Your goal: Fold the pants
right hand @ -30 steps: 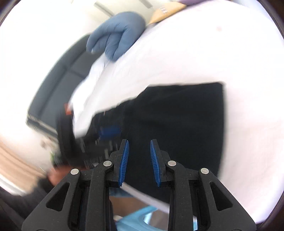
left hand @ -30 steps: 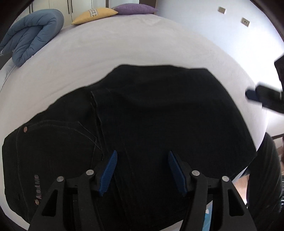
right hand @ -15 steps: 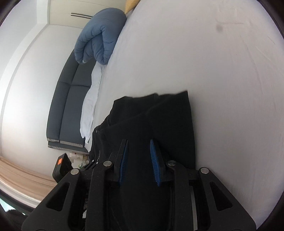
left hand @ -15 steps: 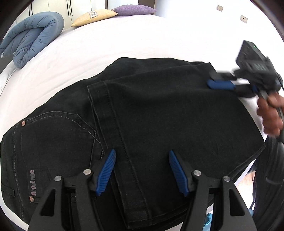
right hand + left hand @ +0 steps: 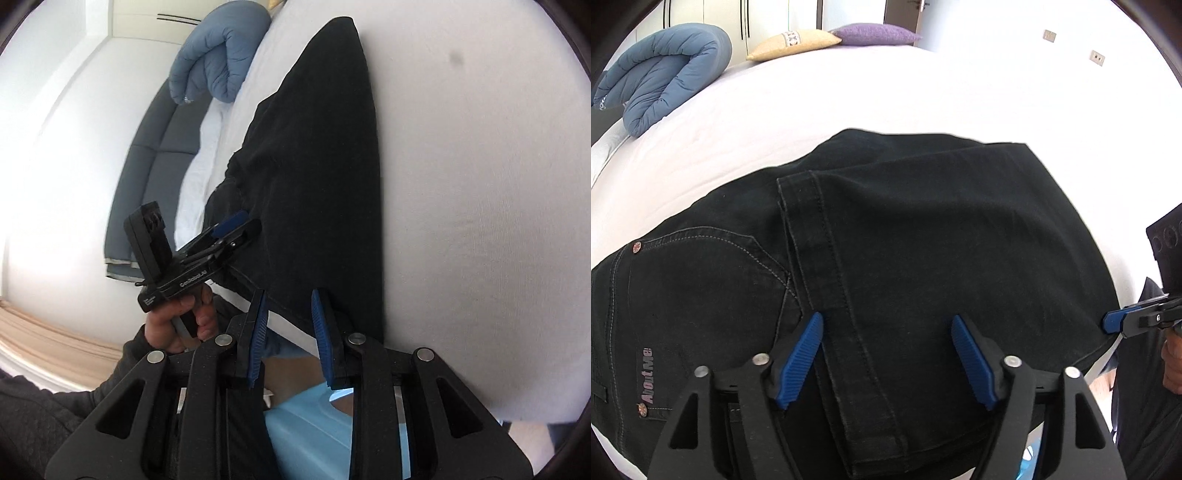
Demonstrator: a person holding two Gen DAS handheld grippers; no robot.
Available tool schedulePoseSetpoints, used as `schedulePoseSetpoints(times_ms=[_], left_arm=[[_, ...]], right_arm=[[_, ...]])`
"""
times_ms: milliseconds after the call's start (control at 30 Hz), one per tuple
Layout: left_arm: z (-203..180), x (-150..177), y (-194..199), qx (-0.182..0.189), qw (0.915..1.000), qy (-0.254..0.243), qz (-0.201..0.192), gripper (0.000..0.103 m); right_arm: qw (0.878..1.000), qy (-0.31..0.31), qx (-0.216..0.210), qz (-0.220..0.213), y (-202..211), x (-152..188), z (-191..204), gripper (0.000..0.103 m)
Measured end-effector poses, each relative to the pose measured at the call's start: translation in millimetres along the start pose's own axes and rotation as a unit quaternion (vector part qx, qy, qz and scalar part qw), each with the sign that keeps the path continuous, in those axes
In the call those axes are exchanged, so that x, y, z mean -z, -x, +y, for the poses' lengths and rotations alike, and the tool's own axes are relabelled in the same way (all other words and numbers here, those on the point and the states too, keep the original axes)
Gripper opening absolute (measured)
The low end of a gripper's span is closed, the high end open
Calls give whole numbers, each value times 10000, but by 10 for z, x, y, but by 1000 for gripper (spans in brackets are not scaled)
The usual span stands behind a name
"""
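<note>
Black denim pants (image 5: 905, 258) lie folded on the white bed (image 5: 886, 96), the leg hem laid over the seat with its pocket and "About Me" label (image 5: 646, 374). My left gripper (image 5: 886, 343) is open and empty, hovering over the hem near the bed's front edge. My right gripper (image 5: 287, 325) is open and empty at the near corner of the pants (image 5: 314, 166). It shows at the right edge of the left wrist view (image 5: 1113, 321). The left gripper shows in the right wrist view (image 5: 236, 225), held in a hand.
A rolled blue duvet (image 5: 661, 70) lies at the bed's far left, with a yellow pillow (image 5: 794, 42) and a purple pillow (image 5: 875, 34) at the head. A grey sofa (image 5: 155, 173) stands beside the bed. A light blue object (image 5: 306, 439) sits below the bed edge.
My right gripper has drawn back from the far right side of the pants to their near right corner. The left gripper has stayed open over the hem.
</note>
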State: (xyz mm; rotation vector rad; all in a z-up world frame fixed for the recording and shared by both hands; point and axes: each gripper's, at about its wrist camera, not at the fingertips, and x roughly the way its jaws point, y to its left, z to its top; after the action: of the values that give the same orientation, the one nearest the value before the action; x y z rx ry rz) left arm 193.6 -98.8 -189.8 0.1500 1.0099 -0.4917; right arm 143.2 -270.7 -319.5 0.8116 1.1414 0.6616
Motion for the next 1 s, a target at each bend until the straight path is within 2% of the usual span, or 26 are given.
schedulePoseSetpoints(times_ms=[100, 200, 267, 300, 333, 367, 400, 500, 533, 633, 667, 733, 767, 833, 933, 967, 1000], left_arm=[[54, 38, 169, 121, 9992, 366, -58, 76], [253, 164, 520, 282, 9918, 1085, -618, 80], [484, 297, 807, 274, 9803, 1657, -1035, 85], [593, 366, 916, 254, 9746, 1881, -1192, 87], [712, 441, 1019, 234, 9683, 2098, -1333, 88], [898, 535, 1167, 187, 9586, 2414, -1499, 91], [1034, 614, 1256, 150, 9515, 2626, -1597, 91], [1543, 924, 1515, 108, 9217, 3414, -1838, 91], [1732, 1053, 1574, 155, 9066, 3757, -1914, 91], [2093, 1351, 1603, 408, 8650, 4581, -2006, 91], [2192, 1479, 1598, 569, 8446, 4908, -2064, 91], [2309, 1612, 1535, 918, 8185, 5243, -2161, 91], [2370, 1701, 1477, 1139, 8006, 5464, -2180, 91], [2388, 1738, 1389, 1301, 7839, 5684, -2132, 91], [2424, 1921, 1324, 1420, 7515, 6041, -2239, 91], [2448, 1948, 1285, 1496, 7455, 6107, -2212, 91], [2456, 1938, 1229, 1557, 7430, 6135, -2176, 91]], right_arm=[[9982, 357, -429, -228, 88, -154, 333, 24], [9971, 487, -518, -266, 16, -310, 437, 24], [9987, 291, -355, -205, -69, -383, 334, 25], [9992, 79, -342, -193, -158, -408, 236, 28], [9992, -115, -323, -200, -228, -408, 128, 46], [9989, -262, -327, -231, -288, -395, 28, 51], [9985, -231, -305, -383, -325, -389, 1, 47], [9991, 7, -121, -416, -383, -411, 277, 50], [9992, -9, -105, -377, -404, -438, 325, 50], [9964, -302, -682, -411, -334, -468, 359, 52], [9950, -340, -787, -521, -298, -480, 381, 52], [9919, -419, -1023, -629, -256, -496, 423, 52], [9906, -468, -1110, -654, -242, -499, 431, 52], [9898, -517, -1147, -668, -229, -517, 451, 52], [9894, -584, -1140, -692, -246, -528, 460, 52], [9893, -588, -1139, -703, -237, -514, 469, 52], [9893, -584, -1132, -704, -216, -505, 476, 52]])
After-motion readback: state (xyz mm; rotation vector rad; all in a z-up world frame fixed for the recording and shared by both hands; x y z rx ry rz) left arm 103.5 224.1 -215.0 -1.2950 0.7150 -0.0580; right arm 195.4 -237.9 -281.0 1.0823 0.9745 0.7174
